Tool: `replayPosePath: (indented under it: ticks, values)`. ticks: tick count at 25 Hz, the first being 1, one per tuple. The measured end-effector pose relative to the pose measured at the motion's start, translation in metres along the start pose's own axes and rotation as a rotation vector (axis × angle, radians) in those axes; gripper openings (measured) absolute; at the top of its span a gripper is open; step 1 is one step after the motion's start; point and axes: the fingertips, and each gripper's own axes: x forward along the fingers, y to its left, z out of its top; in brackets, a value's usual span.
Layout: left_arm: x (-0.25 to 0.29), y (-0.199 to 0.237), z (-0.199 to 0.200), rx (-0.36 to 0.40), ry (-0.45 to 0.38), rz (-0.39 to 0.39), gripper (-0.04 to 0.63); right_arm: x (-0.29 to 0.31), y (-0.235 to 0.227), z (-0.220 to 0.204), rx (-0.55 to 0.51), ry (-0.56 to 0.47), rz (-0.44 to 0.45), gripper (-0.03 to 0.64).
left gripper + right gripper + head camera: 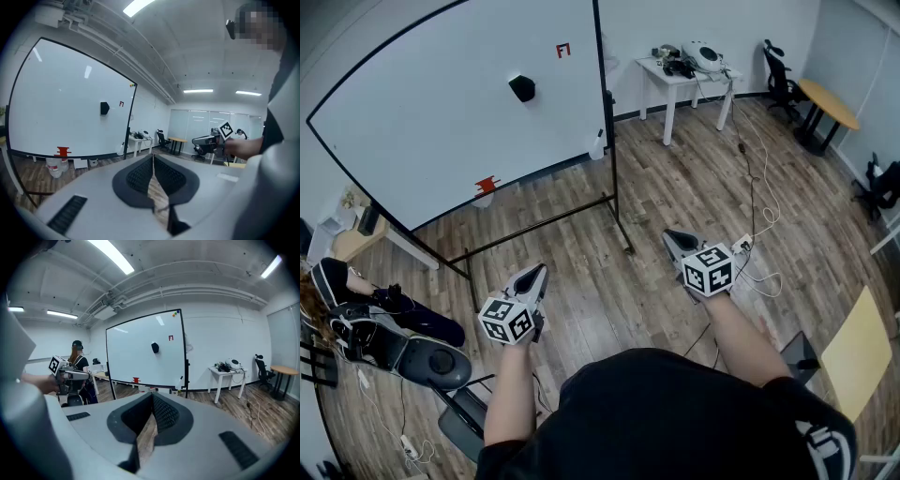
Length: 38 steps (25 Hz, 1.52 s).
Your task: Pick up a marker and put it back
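Note:
A large whiteboard [441,112] on a black stand fills the upper left of the head view. A small red item [487,184] sits at its lower edge; I cannot tell whether it is a marker. It also shows in the left gripper view [63,151] and the right gripper view [136,380]. A black eraser [521,87] clings to the board. My left gripper [537,270] is shut and empty above the wooden floor, well short of the board. My right gripper [672,235] is also shut with nothing in it, to the right of the stand's foot. Both jaw pairs meet at their tips [153,159] [152,397].
A white table [673,77] with devices stands behind the board's right end. A white bottle [597,145] sits by the stand. Cables [759,206] trail over the floor. A round table [830,101] and office chairs are at the far right. A seated person [356,291] is at the left.

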Motion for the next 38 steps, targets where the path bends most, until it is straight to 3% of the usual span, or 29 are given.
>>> replayPosePath:
  ticks: [10,16,22,38]
  values:
    - [0.014,-0.009,0.001,0.000,-0.015,0.002,0.015,0.000,-0.002,-0.007,-0.011,0.009,0.021,-0.003]
    - [0.040,-0.016,0.006,0.000,-0.018,-0.013,0.015,0.005,-0.026,-0.006,0.015,-0.002,-0.003,-0.003]
    - [0.058,-0.018,-0.002,0.011,0.028,-0.040,0.015,0.012,-0.042,-0.011,0.017,0.014,-0.011,-0.003]
    - [0.128,0.062,0.009,-0.023,0.030,-0.074,0.015,0.100,-0.080,0.004,0.052,0.034,-0.053,-0.003]
